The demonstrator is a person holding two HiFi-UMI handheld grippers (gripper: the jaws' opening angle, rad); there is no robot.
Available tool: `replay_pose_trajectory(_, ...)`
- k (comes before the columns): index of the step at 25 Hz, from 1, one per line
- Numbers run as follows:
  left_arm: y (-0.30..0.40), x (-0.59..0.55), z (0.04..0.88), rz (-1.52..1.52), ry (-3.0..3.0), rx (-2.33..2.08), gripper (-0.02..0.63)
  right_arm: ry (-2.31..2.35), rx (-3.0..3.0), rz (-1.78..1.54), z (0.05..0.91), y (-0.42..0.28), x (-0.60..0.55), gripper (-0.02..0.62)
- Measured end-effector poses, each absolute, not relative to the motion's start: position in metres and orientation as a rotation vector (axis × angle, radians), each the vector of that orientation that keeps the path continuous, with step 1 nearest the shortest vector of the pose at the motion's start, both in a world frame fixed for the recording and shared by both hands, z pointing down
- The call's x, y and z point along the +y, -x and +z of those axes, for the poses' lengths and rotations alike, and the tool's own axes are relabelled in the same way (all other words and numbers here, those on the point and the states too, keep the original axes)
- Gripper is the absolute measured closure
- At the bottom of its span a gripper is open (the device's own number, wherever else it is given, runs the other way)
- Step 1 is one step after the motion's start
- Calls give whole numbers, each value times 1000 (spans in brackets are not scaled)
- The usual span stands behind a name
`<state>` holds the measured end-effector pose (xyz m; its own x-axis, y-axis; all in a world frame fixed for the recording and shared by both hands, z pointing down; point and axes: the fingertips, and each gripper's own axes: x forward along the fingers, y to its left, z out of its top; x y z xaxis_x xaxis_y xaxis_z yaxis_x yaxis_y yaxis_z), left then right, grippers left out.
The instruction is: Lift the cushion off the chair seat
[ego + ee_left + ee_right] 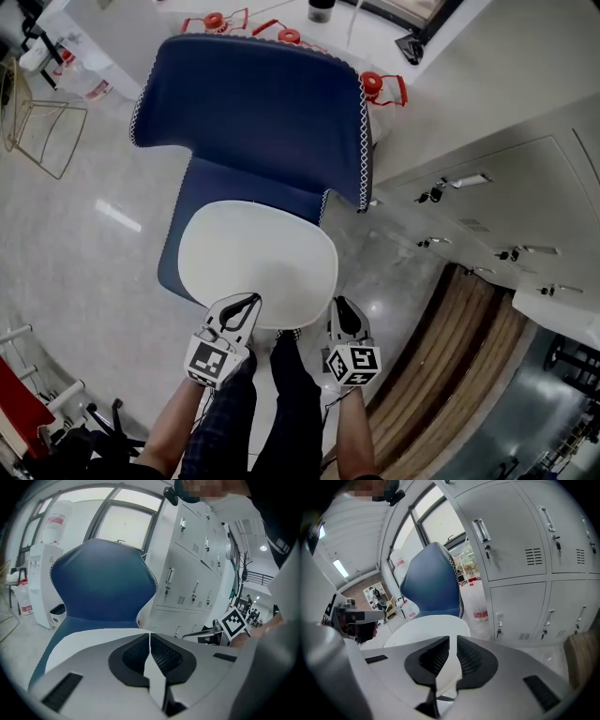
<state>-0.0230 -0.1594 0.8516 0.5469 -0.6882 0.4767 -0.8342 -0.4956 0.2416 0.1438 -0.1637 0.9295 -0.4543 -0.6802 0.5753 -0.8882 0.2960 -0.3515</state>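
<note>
A white cushion (258, 262) lies flat on the seat of a blue chair (253, 103). It covers most of the seat, leaving blue at the back edge and along the left edge. The cushion's front edge reaches the seat's front edge, where both grippers meet it.

The left gripper (246, 302) is at the cushion's front edge, left of the middle. In the left gripper view its ribbed black pads (164, 654) are closed almost together, with a thin strip of the white cushion pinched between them.

The right gripper (343, 307) is at the cushion's front right corner. In the right gripper view its pads (471, 658) are drawn in close, with only a narrow gap filled by the cushion's white edge.

The person's legs (281, 403) stand between the two grippers, just in front of the seat. Grey lockers (506, 187) line the wall to the right of the chair, and the floor (75, 262) is pale and glossy.
</note>
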Motion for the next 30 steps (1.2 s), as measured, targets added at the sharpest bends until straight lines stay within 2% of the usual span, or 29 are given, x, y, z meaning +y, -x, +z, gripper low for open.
replay_pose_trajectory(1,23,-160,853,431,-2344,-1242,583,-1420,-2247,933,933,-144,-163,552)
replay_pose_trajectory(4,25,-158,858,426,-2344,-1248,584,-1407,-2242,973,944,-144,-162,471)
replay_pose_trajectory(12,27,-154,874,497,-2331,-1234,584,-1347,-2253,1138,967,-135,-157,348)
replay_pose_trajectory(18,25,-156,888,489,-2322,-1235,584,-1302,-2240,1179,989,-136,-155,321)
replay_pose_trajectory(30,35,-160,902,487,-2321,-1238,584,-1187,-2249,1274,1007,-115,-150,315)
